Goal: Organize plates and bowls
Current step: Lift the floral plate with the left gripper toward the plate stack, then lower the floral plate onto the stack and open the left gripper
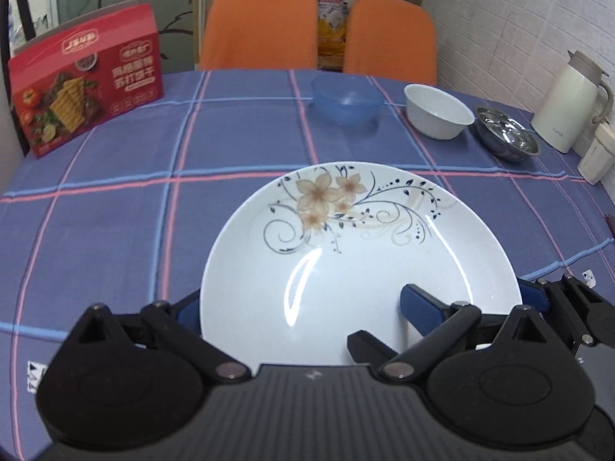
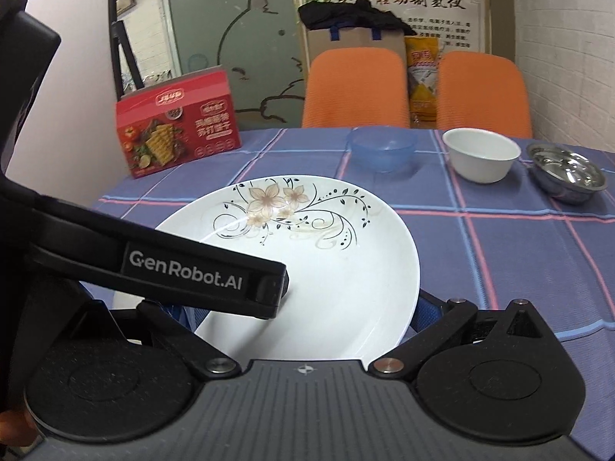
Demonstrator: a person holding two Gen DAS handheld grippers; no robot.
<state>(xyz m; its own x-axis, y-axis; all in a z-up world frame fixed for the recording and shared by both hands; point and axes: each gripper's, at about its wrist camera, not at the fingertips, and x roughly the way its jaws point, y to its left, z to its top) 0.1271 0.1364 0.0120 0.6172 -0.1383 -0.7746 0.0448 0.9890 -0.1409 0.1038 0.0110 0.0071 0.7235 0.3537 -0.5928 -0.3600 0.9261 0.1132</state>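
Near bench (image 1: 115, 211) edge: plate (image 1: 357, 253) lies across both grippers | left gripper (image 1: 303, 303) jaws wide, one pad over the plate, one hidden under its rim | right gripper (image 2: 305, 307) jaws wide, beneath it | risk: if you lift unclamped, the glazed plate likely slides off and chips.

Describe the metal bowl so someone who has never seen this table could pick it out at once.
On the blue plaid tablecloth, look past the flowered plate to the row of three bowls along the far edge. The metal bowl is the rightmost, beside the white bowl. It is the only shiny, mirror-like one, and sits lower than the others.
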